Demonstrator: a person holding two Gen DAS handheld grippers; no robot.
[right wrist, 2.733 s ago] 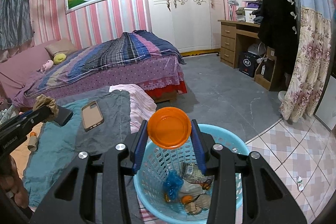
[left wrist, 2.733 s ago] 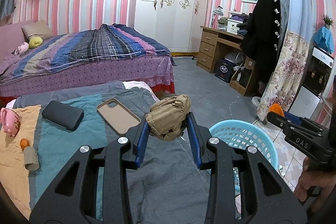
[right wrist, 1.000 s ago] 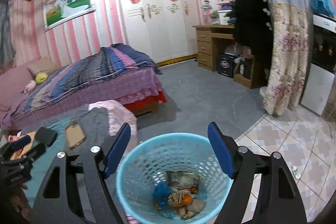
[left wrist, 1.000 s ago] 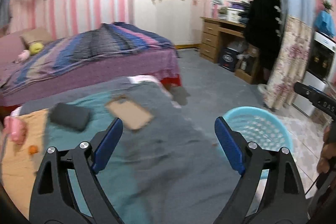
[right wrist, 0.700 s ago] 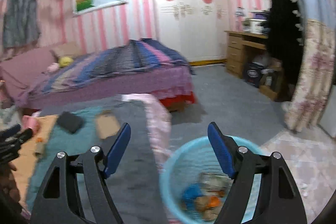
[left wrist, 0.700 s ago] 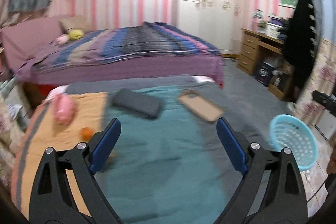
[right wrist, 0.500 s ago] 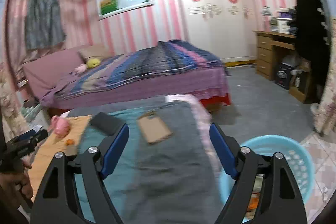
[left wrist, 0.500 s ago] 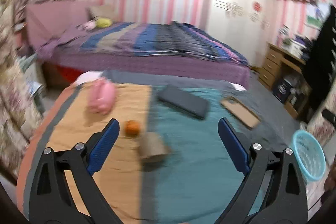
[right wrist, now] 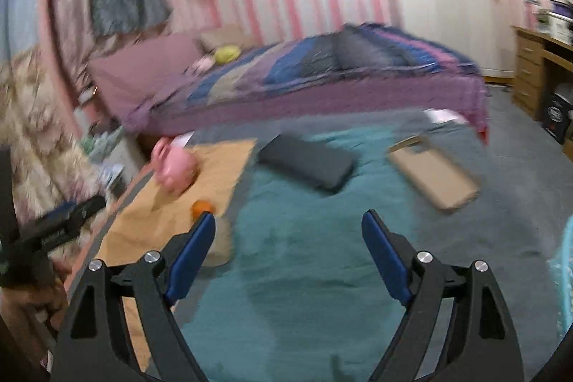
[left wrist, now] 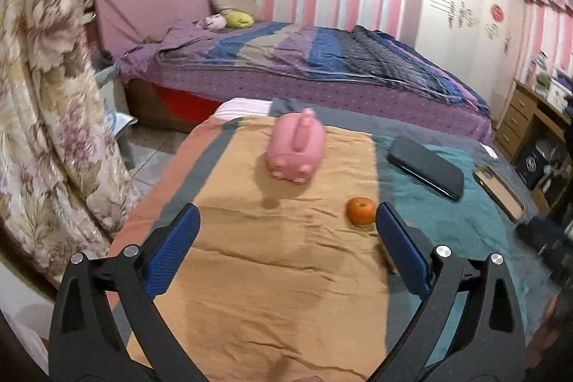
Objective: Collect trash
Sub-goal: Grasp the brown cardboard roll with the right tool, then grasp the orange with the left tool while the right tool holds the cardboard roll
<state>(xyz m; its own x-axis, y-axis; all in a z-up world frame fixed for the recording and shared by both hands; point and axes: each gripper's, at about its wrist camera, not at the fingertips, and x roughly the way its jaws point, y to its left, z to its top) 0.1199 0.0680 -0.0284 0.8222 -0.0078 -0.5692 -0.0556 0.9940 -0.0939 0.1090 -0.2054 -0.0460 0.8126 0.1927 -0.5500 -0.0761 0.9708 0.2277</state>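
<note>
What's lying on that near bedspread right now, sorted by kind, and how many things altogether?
Pink piggy bank: 1
Small orange fruit: 1
Dark flat case: 1
Tan phone case: 1
Cardboard roll, partly hidden by a claw finger: 1
Total: 5

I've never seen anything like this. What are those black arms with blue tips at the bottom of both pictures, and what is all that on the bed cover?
There is no robot here. A person holds a hand tool in each hand, each with two jaws and a wide-angle camera looking along them. One picture comes from the left gripper, the other from the right gripper. Both sets of jaws are opening, with nothing between them. On the cover lie a pink piggy bank, a small orange fruit, a dark flat case and a tan phone case. At the right view's right edge shows the rim of a light blue basket, though it is blurred.
</note>
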